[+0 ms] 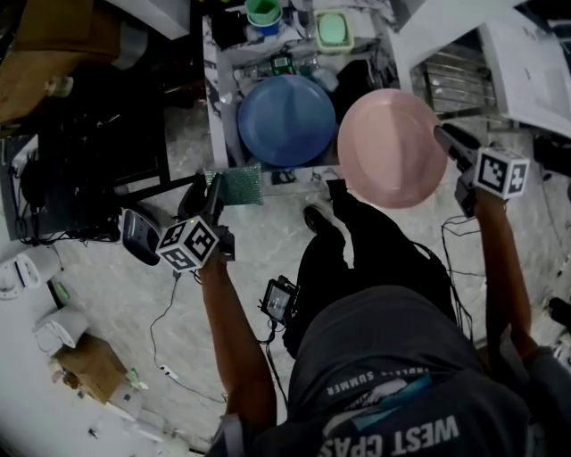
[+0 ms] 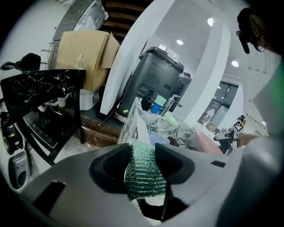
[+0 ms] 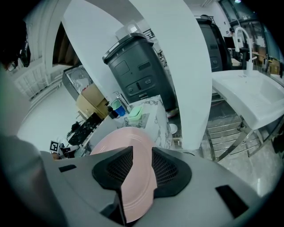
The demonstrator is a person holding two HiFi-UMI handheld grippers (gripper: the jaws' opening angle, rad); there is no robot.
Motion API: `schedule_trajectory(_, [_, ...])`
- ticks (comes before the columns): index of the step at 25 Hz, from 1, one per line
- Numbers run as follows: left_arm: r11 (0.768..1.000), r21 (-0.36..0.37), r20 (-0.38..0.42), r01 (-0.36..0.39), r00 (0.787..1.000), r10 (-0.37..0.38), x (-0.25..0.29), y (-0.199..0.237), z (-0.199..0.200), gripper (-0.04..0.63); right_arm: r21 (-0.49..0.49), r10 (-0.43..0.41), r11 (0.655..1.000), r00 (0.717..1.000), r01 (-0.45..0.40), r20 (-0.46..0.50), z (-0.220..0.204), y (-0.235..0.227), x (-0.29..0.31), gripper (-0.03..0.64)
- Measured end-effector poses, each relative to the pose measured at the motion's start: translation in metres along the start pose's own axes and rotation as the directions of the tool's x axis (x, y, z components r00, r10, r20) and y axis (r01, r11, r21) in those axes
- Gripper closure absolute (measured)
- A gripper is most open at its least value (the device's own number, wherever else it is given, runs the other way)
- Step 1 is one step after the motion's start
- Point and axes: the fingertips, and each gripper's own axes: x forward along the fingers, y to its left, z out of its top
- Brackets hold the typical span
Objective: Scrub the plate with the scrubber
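Observation:
My left gripper [image 1: 212, 189] is shut on a green mesh scrubber [image 1: 234, 185], which sticks out past its jaws toward the table edge. In the left gripper view the scrubber [image 2: 144, 170] is pinched between both pads of the left gripper [image 2: 143, 165]. My right gripper [image 1: 449, 143] is shut on the right rim of a pink plate [image 1: 391, 147], held up in the air in front of the person's body. In the right gripper view the pink plate [image 3: 128, 173] runs edge-on through the jaws of the right gripper [image 3: 142, 166]. Scrubber and pink plate are apart.
A blue plate [image 1: 285, 120] lies on the marble-topped table [image 1: 217, 134], with a green container [image 1: 332, 29] and a green cup [image 1: 263, 11] behind it. A black rack [image 1: 98, 152] stands left. A grey bin [image 3: 137, 71] and white sink [image 3: 248, 95] stand beyond.

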Motion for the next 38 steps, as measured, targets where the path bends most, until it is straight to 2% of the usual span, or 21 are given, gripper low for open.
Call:
schedule_trajectory(6, [0.999,-0.035,0.019,-0.03,0.999,0.03,-0.015,-0.003,0.002,0.477,-0.004,0.001,1.0,1.0,-0.001,0.001,0.0,0.003,0.0,0.466])
schedule_trajectory(10, [0.998,-0.028,0.062,-0.054,0.997,0.056,-0.028,-0.007,0.008,0.496,-0.005,0.01,1.0,1.0,-0.01,0.005,-0.002,0.004,0.001,0.466])
schedule_trajectory(13, [0.998,-0.05,0.099,-0.044,0.994,0.049,-0.035,-0.014,0.013,0.51,-0.005,0.01,1.0,1.0,-0.01,0.011,-0.003,0.005,0.0,0.468])
schedule_trajectory(20, [0.993,-0.116,0.164,0.029,0.986,-0.01,-0.047,-0.033,0.024,0.515,0.002,0.002,1.0,0.999,-0.002,0.034,-0.005,0.01,-0.01,0.468])
schedule_trajectory(27, [0.982,-0.063,0.203,0.178,0.966,-0.162,-0.046,-0.101,0.046,0.515,0.005,-0.023,1.0,0.996,0.023,0.083,-0.008,0.013,-0.036,0.468])
schedule_trajectory(30, [0.97,-0.031,0.19,0.243,0.954,-0.233,-0.033,-0.14,0.049,0.515,-0.049,-0.031,0.998,0.994,0.036,0.109,0.0,0.016,-0.05,0.468])
schedule_trajectory(32, [0.96,-0.015,0.179,0.279,0.946,-0.272,-0.023,-0.165,0.05,0.515,-0.124,-0.046,0.99,0.992,0.061,0.121,0.008,0.021,-0.06,0.468])
schedule_trajectory(35, [0.948,0.0,0.16,0.317,0.936,-0.313,-0.006,-0.196,0.051,0.514,-0.269,-0.043,0.961,0.993,0.072,0.111,0.019,0.039,-0.065,0.468])
schedule_trajectory(38, [0.941,0.011,0.132,0.338,0.932,-0.337,0.016,-0.222,0.049,0.514,-0.372,-0.015,0.927,0.997,0.041,0.074,0.022,0.056,-0.064,0.468])
